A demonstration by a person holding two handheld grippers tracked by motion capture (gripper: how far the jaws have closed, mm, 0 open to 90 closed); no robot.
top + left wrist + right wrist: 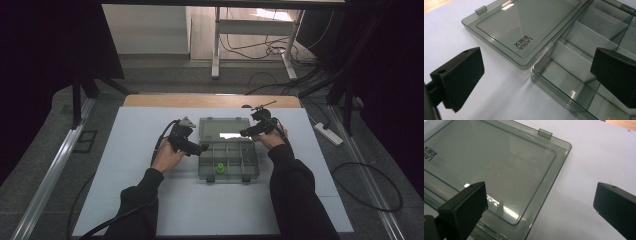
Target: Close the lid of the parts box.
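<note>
A clear grey compartment box (246, 165) lies open at the middle of the white table, its lid (222, 128) flat behind it. A small green piece (219, 169) stands in a front compartment. My left gripper (202, 148) is open at the box's left edge; in the left gripper view its jaws straddle the box's corner (541, 72), with the lid (524, 22) beyond. My right gripper (244, 133) is open over the lid's right edge. The right gripper view has the lid's corner (529, 170) between its jaws, which hold nothing.
The white table top (150, 195) extends around the box, with a wooden strip (210, 101) at the far edge. Dark curtains, a metal table frame (250, 30) and loose cables (370, 185) lie on the floor beyond.
</note>
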